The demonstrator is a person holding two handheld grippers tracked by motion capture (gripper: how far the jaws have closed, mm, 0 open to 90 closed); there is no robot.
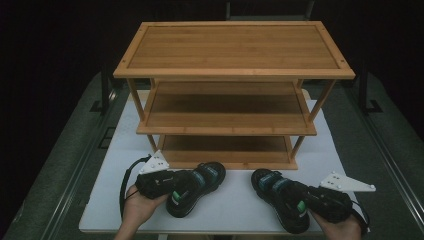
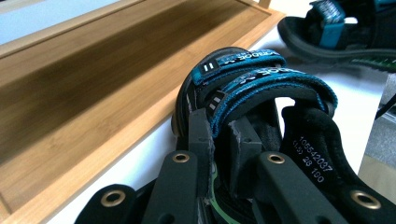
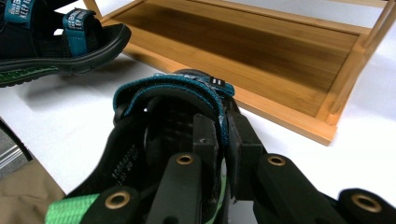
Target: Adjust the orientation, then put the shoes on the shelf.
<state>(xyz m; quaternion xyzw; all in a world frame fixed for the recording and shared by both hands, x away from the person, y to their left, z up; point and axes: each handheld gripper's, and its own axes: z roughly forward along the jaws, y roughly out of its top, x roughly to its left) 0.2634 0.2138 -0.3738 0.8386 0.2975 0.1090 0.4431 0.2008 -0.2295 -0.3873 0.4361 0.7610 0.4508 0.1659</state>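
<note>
Each sandal lies on the white tabletop [image 1: 230,205] just in front of the bamboo shoe rack [image 1: 234,70], toes pointing at its bottom shelf [image 1: 225,150], with the left gripper [image 1: 172,187] and right gripper [image 1: 305,196] jaws clamped on the left sandal [image 1: 200,182] and right sandal [image 1: 275,192] by the side, near their heels

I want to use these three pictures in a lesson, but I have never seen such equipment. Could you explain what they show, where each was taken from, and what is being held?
A person works with two hand-held black two-jaw grippers, no robot arm. The high view looks down on a white table bearing a three-tier bamboo shoe rack. The other two pictures come from cameras riding on each gripper. The left gripper is closed on the side of the left black sandal with teal straps; the right gripper is closed on its matching right black sandal. Both sandals rest on the table in front of the rack's lowest shelf.
</note>
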